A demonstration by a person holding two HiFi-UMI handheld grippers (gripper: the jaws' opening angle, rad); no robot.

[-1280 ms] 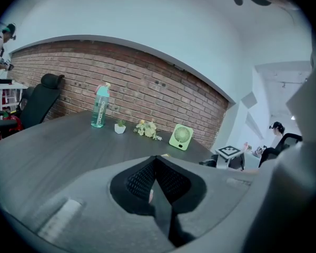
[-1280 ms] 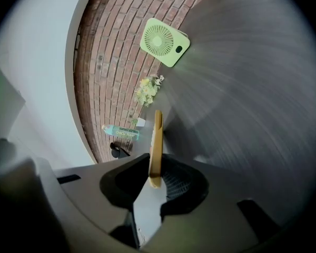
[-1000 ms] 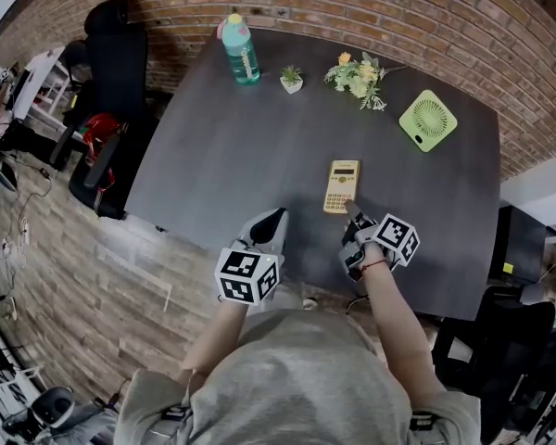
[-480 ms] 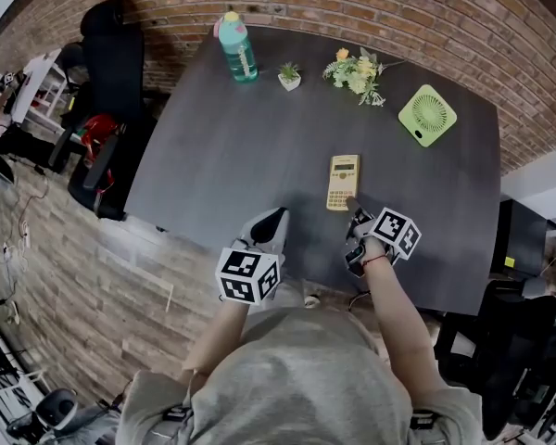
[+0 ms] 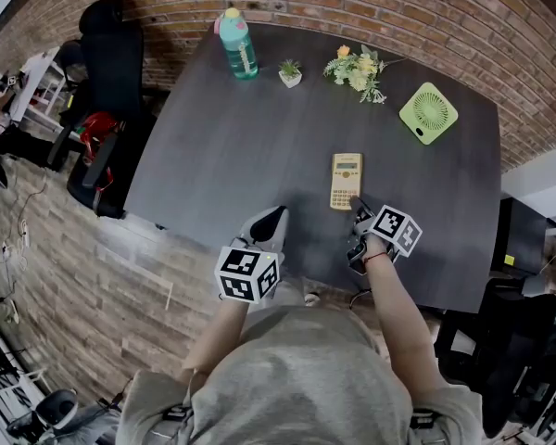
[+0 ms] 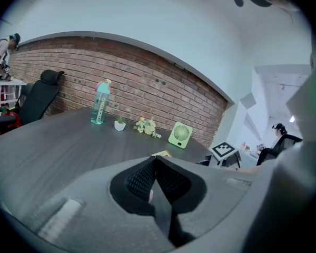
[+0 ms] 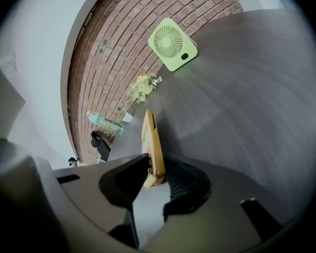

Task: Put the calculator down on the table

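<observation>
Dark table (image 5: 232, 156): one calculator (image 5: 346, 181), one fan (image 5: 428, 114)

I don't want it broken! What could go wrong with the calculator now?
The right claw has just been opening, yet the calculator has its near end between the jaws. Pulling back crooked might drag or tip it. It lies well inside the table, so falling seems unlikely.

Your head view evenly lit, soft diffuse light, no hard shadows, dark table (image 5: 232, 156) matte w/ faint sheen, heavy fisheye bend at edges, both gripper views w/ black vignetted corners, right gripper view's table streaky w/ blur, close foreground out of focus
</observation>
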